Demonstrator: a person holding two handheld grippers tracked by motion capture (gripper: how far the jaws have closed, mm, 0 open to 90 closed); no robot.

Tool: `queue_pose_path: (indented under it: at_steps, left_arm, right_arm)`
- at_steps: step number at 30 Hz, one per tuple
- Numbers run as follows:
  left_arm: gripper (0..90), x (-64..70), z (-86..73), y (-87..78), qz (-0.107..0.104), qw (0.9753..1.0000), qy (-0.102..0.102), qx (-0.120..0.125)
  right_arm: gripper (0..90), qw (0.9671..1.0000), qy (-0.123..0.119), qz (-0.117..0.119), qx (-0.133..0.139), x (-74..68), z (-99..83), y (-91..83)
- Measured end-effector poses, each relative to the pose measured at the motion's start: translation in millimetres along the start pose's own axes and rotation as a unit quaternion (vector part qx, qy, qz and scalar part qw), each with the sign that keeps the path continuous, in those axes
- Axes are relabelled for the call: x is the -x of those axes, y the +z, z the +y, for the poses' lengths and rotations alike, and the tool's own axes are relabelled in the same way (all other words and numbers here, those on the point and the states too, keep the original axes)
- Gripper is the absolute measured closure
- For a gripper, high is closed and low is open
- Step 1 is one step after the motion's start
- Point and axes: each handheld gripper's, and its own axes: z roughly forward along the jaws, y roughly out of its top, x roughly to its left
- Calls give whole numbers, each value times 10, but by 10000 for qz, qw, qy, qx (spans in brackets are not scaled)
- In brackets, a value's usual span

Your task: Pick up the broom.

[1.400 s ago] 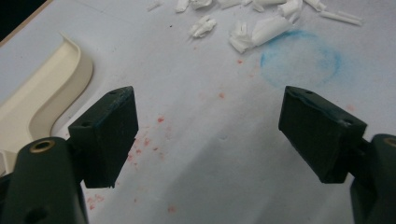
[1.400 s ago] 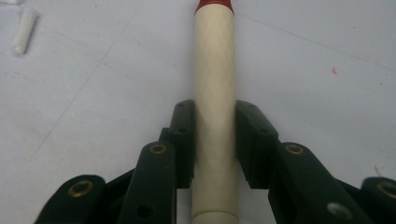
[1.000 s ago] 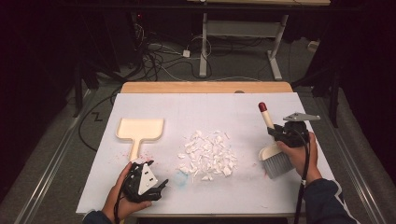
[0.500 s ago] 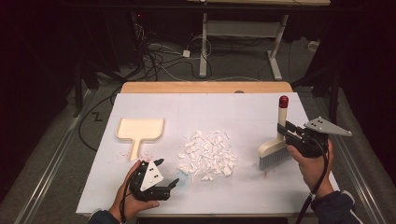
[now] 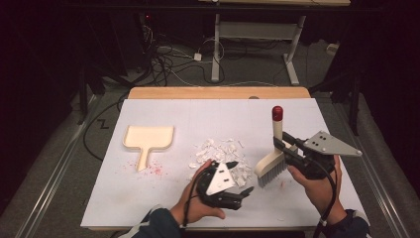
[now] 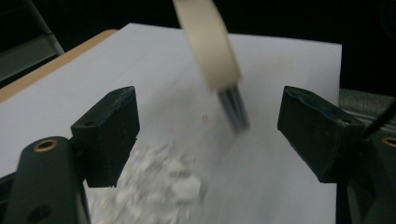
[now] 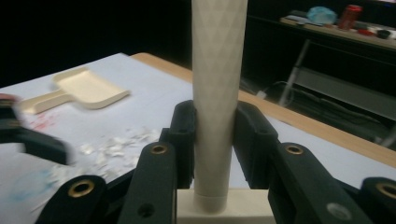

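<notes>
**Brush clamped upright beside a heap of paper scraps**

The right hand-held gripper (image 5: pixel 281 147) is seen at the right of the desk (image 5: pixel 163 208), its jaws pressed against the cream handle of a brush (image 5: pixel 274 153). The brush is held nearly upright, with its red-tipped end pointing up and far, and its grey bristles at the near end, low over the white sheet. In the right gripper view the handle (image 7: pixel 218 93) is shown rising straight between the two black jaws, which are closed on it from both sides.

The left hand-held gripper (image 5: pixel 245 193) is held low at the near edge of the desk, just near of the heap, and is pointed to the right. Its jaws are shown spread wide in the left gripper view, with nothing between them; the brush (image 6: pixel 212 44) appears blurred beyond them.

A heap of white paper scraps (image 5: pixel 220 156) lies at the middle of the sheet, between the two grippers and just left of the bristles. A cream dustpan (image 5: pixel 147 140) lies flat at the left, well apart from the heap, its handle pointing near. Faint red specks are visible beside that handle.
</notes>
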Motion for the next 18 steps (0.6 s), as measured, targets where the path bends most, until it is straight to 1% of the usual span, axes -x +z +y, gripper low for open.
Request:
queue_pose_path:
  at_steps: [1,2,3,4,5,6,7,8,9,10,11,12,13,14,15,16,17,18]
  left_arm:
    - [232,18,42,87,5,10000,-76,38]
    - [253,19,58,130,-29,9998,-163,60]
    - [253,16,70,176,-48,9996,-270,78]
    - [288,12,75,209,-13,9993,-358,110]
    - [352,-14,65,250,-101,9986,-502,155]
    - [383,-14,65,250,-101,9986,-502,155]
    - [383,-29,54,266,-72,9984,-552,135]
    - [445,-52,40,268,-219,9978,-616,147]
    - [566,-78,16,259,-270,9974,-660,136]
    - [590,-78,16,259,-270,9974,-660,136]
    - [590,-98,8,250,-228,9975,-660,90]
    - [644,-143,-9,226,-317,9970,-699,90]
    - [647,-195,-21,174,-374,9970,-668,54]
    - [648,-195,-21,174,-374,9970,-668,54]
    - [649,-211,-23,133,-361,9978,-552,-8]
    - [649,-225,-29,105,-393,9980,-494,-37]
    - [649,-248,-38,55,-429,9983,-388,-101]
    - [650,-263,-45,25,-435,9983,-351,-140]
  right_arm:
    - [713,9999,-103,76,62,-108,20,-8]
    - [713,9998,-150,121,43,-140,24,-6]
    - [713,9998,-150,121,43,-140,24,-6]
    - [713,9997,-173,136,52,-178,21,-7]
    - [713,9995,-224,238,46,-245,8,-6]
    - [713,9995,-224,238,46,-245,8,-6]
    - [713,9994,-226,257,40,-263,1,-8]
    - [712,9993,-238,296,37,-289,-7,-8]
    - [711,9992,-251,310,29,-320,-14,-8]
    - [710,9992,-246,296,46,-326,-17,-12]
    - [710,9992,-246,296,46,-326,-17,-12]
    - [707,9990,-241,359,57,-325,-15,-21]
    - [705,9988,-218,421,79,-319,-16,-25]
    - [705,9988,-218,421,79,-319,-16,-25]
    - [692,9977,-264,614,108,-311,-22,-33]
    - [692,9977,-264,614,108,-311,-22,-33]
    - [674,9972,-287,673,136,-308,-25,-37]
    - [609,9956,-365,822,280,-293,-29,-56]
